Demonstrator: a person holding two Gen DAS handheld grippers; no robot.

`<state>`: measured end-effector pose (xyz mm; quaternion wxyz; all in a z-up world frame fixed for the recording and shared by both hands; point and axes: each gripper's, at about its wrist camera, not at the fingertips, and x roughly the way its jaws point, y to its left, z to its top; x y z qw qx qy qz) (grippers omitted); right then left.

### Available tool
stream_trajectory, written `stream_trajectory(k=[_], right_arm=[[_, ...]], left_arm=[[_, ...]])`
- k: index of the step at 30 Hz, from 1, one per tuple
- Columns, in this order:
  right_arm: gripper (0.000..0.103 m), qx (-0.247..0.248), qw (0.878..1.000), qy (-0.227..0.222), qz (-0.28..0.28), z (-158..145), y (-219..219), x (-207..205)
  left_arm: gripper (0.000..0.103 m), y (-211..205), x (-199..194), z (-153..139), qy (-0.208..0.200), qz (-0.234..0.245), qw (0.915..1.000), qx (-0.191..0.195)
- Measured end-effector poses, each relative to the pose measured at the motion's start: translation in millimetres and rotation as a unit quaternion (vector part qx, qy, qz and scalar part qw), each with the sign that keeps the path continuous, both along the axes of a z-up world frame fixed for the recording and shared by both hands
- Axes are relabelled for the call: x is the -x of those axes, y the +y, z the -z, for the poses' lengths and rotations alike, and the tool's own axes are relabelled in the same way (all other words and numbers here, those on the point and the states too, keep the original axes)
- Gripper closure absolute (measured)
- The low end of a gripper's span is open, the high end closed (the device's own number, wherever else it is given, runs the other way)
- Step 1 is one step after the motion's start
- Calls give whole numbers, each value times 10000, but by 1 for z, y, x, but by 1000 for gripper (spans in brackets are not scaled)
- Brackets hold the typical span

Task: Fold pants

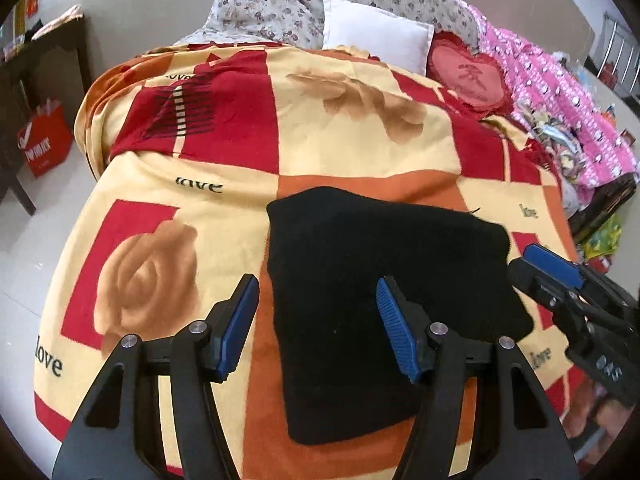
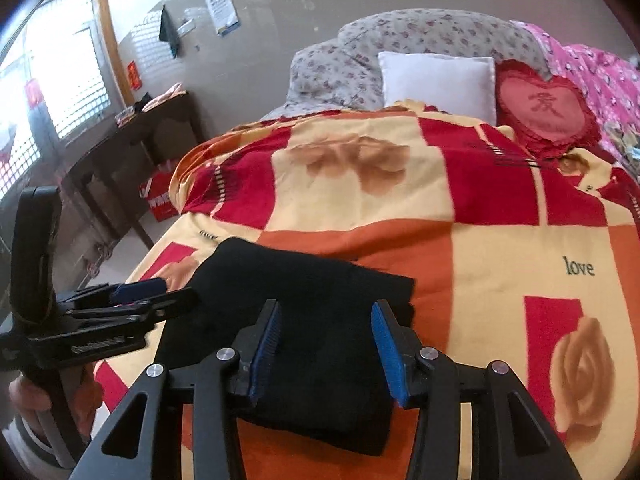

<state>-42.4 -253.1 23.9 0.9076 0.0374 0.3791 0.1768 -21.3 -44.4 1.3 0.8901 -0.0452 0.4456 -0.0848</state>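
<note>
The black pants (image 1: 384,300) lie folded into a compact rectangle on the red, yellow and orange blanket (image 1: 224,240), near the bed's front edge. My left gripper (image 1: 318,284) hovers over the pants' left edge, open, with nothing between its blue pads. At the pants' right corner the right gripper (image 1: 552,264) comes in from the side. In the right wrist view the pants (image 2: 312,280) lie under my right gripper (image 2: 326,308), whose jaws stand apart and hold nothing. The left gripper (image 2: 140,292) shows at the pants' left side, with a hand below it.
At the head of the bed are floral pillows (image 1: 288,4), a white pillow (image 1: 376,32) and a red heart cushion (image 1: 468,76). A pink quilt (image 1: 560,96) is heaped on the right. A dark table (image 2: 132,136) and a red bag (image 1: 44,140) stand left of the bed.
</note>
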Motion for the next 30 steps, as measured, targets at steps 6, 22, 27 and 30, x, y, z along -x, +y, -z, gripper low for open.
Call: stream_trajectory(k=[6,22,27,30], right_arm=[[58,253,9995,209,29,21,8,-9],[57,361,9990,207,135,27,7,-6],[57,497,9985,-33,222,10,10,2],[57,443,9986,-73,297,5,10,3]], left_arm=[[42,-9,-9,12,14,-36,9998,-190],[40,-15,-9,9,-73,-74,9995,-292],[40,-14,-2,-1,-285,-161,9986,-425],[40,-14,1,-6,-388,-207,9978,-502]])
